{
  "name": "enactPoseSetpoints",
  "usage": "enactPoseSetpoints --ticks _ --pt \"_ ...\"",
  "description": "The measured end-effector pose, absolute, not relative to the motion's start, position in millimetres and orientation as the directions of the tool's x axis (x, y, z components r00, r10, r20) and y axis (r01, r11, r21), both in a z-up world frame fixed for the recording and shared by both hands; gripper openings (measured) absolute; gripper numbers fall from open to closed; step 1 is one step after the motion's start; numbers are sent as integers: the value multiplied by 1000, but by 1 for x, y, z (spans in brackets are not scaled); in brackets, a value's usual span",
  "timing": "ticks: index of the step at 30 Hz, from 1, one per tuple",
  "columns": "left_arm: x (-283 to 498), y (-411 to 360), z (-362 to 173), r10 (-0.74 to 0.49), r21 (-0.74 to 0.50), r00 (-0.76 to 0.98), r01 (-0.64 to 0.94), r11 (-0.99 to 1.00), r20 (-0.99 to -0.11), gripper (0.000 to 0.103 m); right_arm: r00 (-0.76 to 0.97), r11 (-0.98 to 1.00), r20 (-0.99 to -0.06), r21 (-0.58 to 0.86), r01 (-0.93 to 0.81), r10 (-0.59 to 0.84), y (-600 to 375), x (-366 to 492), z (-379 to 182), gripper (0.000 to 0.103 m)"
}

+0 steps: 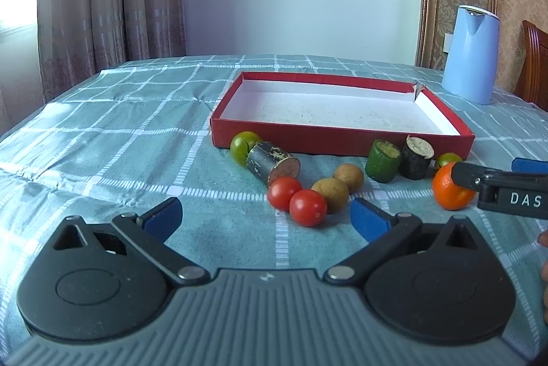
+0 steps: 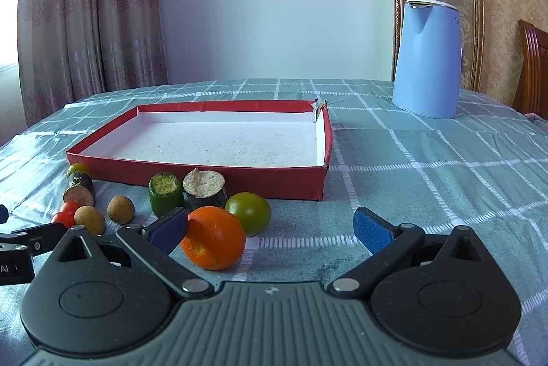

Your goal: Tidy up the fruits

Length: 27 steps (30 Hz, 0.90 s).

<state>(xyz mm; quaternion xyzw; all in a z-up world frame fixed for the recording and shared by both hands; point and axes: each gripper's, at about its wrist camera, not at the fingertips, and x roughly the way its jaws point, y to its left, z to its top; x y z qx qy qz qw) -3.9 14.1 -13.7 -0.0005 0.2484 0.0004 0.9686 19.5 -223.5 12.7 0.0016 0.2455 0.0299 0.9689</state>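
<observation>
A red box (image 1: pixel 342 143) (image 2: pixel 205 174) with a white inside lies empty on the checked cloth. In front of it lie two red tomatoes (image 1: pixel 296 201), two brown longans (image 1: pixel 339 182), a dark cut cylinder (image 1: pixel 272 162), a green tomato (image 1: pixel 243 145), a green cut piece (image 1: pixel 383 165), a dark cut piece (image 1: pixel 416 160) and an orange (image 1: pixel 450 191) (image 2: pixel 214 237). My left gripper (image 1: pixel 267 218) is open, just short of the red tomatoes. My right gripper (image 2: pixel 270 230) is open, its left pad against the orange, with another green tomato (image 2: pixel 249 212) behind the orange.
A blue kettle (image 1: pixel 471 56) (image 2: pixel 428 57) stands at the back right of the table. A wooden chair (image 2: pixel 532 71) is at the right edge. Curtains hang at the left, a wall behind.
</observation>
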Motion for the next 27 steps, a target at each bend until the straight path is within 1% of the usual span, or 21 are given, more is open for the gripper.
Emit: enactPoseSetpoints --ticks 6,11,12,14,16,21,23,25,27 --pt "-7 16 -12 -1 -1 880 1 1000 -475 103 878 998 -475 13 -63 62 -223 18 12 103" --pt "-15 14 -13 14 54 893 12 998 -450 103 861 992 -500 -27 -122 92 -219 12 10 102" --pt "-16 14 -14 21 66 895 9 998 -446 103 855 991 -509 -35 -130 94 -217 12 8 100" --pt "-17 13 -15 30 84 898 7 996 -438 103 845 989 -525 -41 -140 98 -215 14 6 88" --pt "-17 15 -17 27 83 898 10 997 -439 103 831 988 -546 -33 -151 108 -213 18 4 82" --pt "-12 21 -23 14 51 880 11 999 -475 103 806 983 -571 17 -182 159 -209 23 4 82" --pt "-12 24 -23 10 37 878 9 999 -478 103 799 979 -574 28 -202 181 -206 22 3 74" --pt "-13 27 -23 10 27 878 3 1000 -479 103 797 976 -574 24 -215 190 -202 22 3 74" --pt "-12 29 -24 9 20 876 1 1000 -482 103 787 969 -578 33 -243 217 -199 24 4 71"
